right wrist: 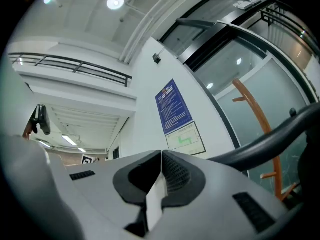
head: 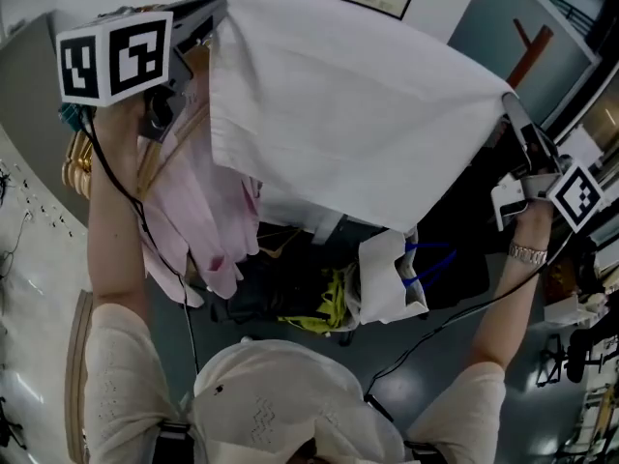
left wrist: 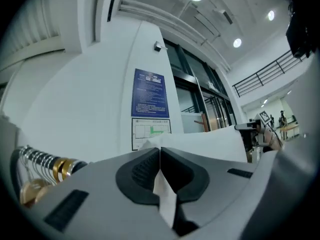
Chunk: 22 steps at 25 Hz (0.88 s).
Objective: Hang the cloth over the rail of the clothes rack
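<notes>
Below, glossy grey floor (head: pixel 385 338) under cloth (head: pixel 358 104).

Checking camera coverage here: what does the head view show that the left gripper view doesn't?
Only the head view: the whole spread of the white cloth, with pink garments hanging below. Only the left gripper view: the left gripper shut on the cloth's edge, and a blue wall notice. Both: the cloth and the right gripper holding its far corner.
</notes>
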Each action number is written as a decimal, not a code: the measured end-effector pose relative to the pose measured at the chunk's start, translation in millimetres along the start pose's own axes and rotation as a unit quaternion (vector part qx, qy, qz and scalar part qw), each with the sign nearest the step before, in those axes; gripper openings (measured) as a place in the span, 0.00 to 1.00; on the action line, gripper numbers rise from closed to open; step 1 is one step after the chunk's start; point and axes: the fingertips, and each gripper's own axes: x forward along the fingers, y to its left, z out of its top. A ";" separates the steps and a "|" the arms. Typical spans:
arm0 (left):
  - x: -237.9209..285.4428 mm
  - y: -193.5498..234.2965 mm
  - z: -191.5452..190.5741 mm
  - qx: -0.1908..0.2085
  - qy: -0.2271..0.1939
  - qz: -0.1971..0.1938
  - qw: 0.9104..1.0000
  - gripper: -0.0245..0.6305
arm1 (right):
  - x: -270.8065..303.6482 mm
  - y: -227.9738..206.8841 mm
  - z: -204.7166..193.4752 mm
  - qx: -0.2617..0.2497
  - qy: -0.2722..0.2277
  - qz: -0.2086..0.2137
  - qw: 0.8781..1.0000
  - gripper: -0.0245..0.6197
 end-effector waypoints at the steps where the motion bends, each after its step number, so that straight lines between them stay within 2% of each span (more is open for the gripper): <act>1: 1.3 -0.7 0.6 0.013 0.008 0.005 1.000 0.06 | 1.0 -0.6 1.4 -0.006 0.001 -0.008 1.000 0.07; 7: 16.7 5.9 -5.1 0.052 0.059 0.020 0.997 0.07 | 22.1 5.2 16.7 -0.029 0.026 -0.036 0.999 0.07; 9: 20.4 7.6 -9.0 0.091 0.072 0.031 0.993 0.07 | 26.7 5.1 14.1 -0.058 0.052 -0.043 0.996 0.07; 12: 27.1 10.2 -5.9 0.155 0.100 0.044 0.982 0.07 | 24.7 -9.6 10.5 -0.115 0.095 -0.106 0.983 0.07; 15: 29.0 10.0 -5.9 0.236 0.142 0.058 0.960 0.09 | 27.4 -11.5 6.2 -0.142 0.108 -0.133 0.975 0.07; 17: 29.6 7.7 -10.1 0.292 0.169 0.067 0.939 0.10 | 30.3 -10.6 1.8 -0.176 0.116 -0.148 0.966 0.09; 20: 28.5 7.5 -14.7 0.370 0.200 0.099 0.902 0.12 | 30.0 -10.2 -4.2 -0.252 0.145 -0.174 0.941 0.13; 22: 26.6 7.5 -13.7 0.405 0.209 0.118 0.882 0.12 | 29.7 -9.4 -5.1 -0.269 0.158 -0.177 0.934 0.13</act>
